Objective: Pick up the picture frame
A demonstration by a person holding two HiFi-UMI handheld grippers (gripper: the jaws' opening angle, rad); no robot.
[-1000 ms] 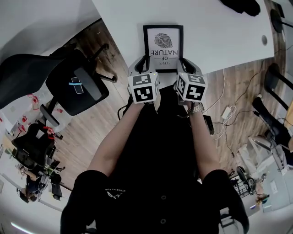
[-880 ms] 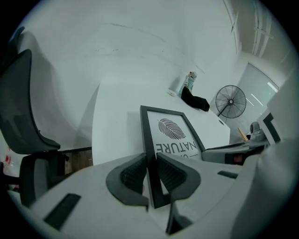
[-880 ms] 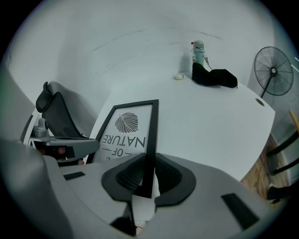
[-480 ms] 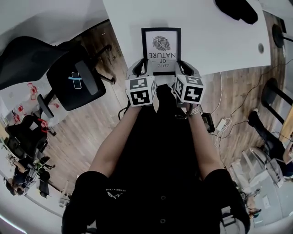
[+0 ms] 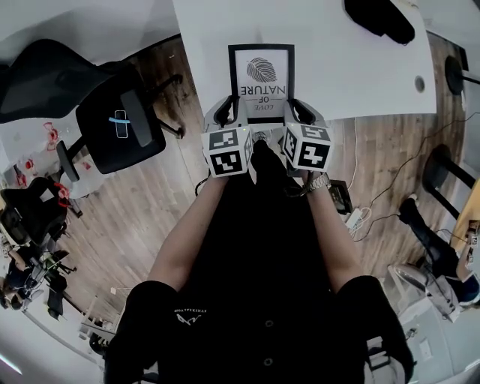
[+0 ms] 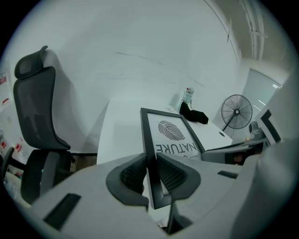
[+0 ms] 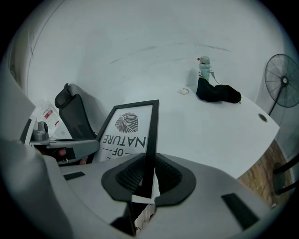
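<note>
White table (image 5: 360, 67): picture frame (image 5: 261, 79) came up vs 1s ago, near end now off the table, far end unclear. L gripper (image 6: 150, 172) + R gripper (image 7: 148, 175) both clamped on its side rails, so pickup looks underway

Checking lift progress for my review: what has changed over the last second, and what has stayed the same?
Both grippers seem to have raised the picture frame slightly above the white table. Unchanged: left gripper and right gripper jaws stay clamped on its side rails; black cloth lies untouched.
</note>
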